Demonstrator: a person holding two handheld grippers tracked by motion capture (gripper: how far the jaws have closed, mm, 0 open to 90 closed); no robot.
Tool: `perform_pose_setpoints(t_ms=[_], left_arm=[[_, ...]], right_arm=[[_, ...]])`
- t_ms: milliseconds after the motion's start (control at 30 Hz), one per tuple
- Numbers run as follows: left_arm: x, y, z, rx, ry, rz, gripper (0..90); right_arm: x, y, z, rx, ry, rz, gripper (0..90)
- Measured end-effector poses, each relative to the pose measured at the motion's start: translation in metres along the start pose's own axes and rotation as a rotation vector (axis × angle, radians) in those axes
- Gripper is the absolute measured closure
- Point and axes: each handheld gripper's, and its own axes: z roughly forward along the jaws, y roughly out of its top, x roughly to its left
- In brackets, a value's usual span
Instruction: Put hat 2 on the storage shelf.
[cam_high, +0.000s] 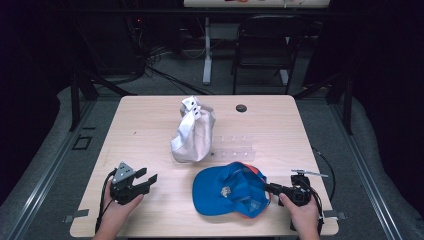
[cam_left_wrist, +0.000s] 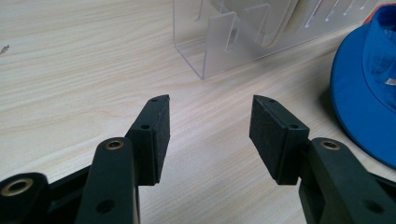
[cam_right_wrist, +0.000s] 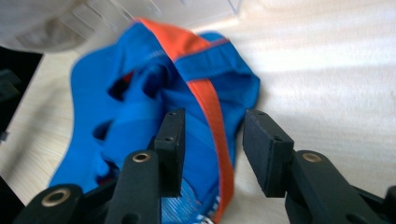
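A blue cap with an orange band (cam_high: 227, 190) lies crumpled on the wooden table (cam_high: 150, 115), front centre-right. My right gripper (cam_high: 267, 187) is at the cap's right edge. In the right gripper view its jaws (cam_right_wrist: 212, 135) stand open over the blue cap (cam_right_wrist: 140, 102), with the orange band running between the pads and neither pad pressing on it. My left gripper (cam_high: 149, 176) rests at the front left, apart from the cap. Its jaws (cam_left_wrist: 210, 116) are open over bare wood, and the cap's brim (cam_left_wrist: 369, 93) shows at the right.
A white cap (cam_high: 192, 132) sits on a clear acrylic stand (cam_high: 235, 147) at the table's middle; the stand (cam_left_wrist: 210, 46) is just beyond my left jaws. A small black disc (cam_high: 241, 108) lies near the far edge. A chair (cam_high: 265, 45) stands behind the table.
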Motion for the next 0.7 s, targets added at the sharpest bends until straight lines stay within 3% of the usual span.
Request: perform_pose_setpoints(t_ms=[167, 200, 233, 267, 367, 500, 533, 567, 667, 700], left_arm=[[0.0, 0.0, 0.0, 0.002, 0.0, 0.002, 48.8], [0.0, 0.0, 0.0, 0.001, 0.0, 0.002, 48.8], [0.0, -0.001, 0.0, -0.01, 0.002, -0.003, 48.8], [0.0, -0.001, 0.0, -0.01, 0.002, -0.003, 48.8], [0.0, 0.0, 0.0, -0.005, 0.002, -0.001, 48.8], [0.001, 0.0, -0.001, -0.011, 0.003, 0.0, 48.8], [0.001, 0.0, -0.001, -0.011, 0.003, 0.0, 48.8], [0.001, 0.0, -0.001, -0.012, 0.005, -0.001, 48.8], [0.002, 0.0, -0.002, -0.005, 0.003, -0.002, 48.8], [0.002, 0.0, -0.002, -0.011, 0.003, -0.004, 48.8]], right_arm=[[-0.006, 0.0, 0.007, 0.039, 0.03, 0.027, 59.4], [-0.007, 0.002, 0.006, 0.072, 0.019, 0.009, 59.5], [-0.005, -0.001, 0.012, 0.022, 0.074, 0.061, 59.7], [-0.006, 0.001, 0.01, 0.061, 0.052, 0.039, 60.2], [-0.007, 0.001, 0.012, 0.082, 0.067, 0.049, 61.6], [-0.005, 0.003, 0.011, 0.107, 0.155, 0.096, 63.5], [-0.005, 0.003, 0.011, 0.107, 0.155, 0.096, 63.5], [-0.002, 0.005, 0.008, 0.097, 0.193, 0.112, 64.1], [0.0, 0.007, 0.006, 0.089, 0.223, 0.123, 65.5], [0.001, 0.009, 0.004, 0.094, 0.263, 0.136, 67.9]])
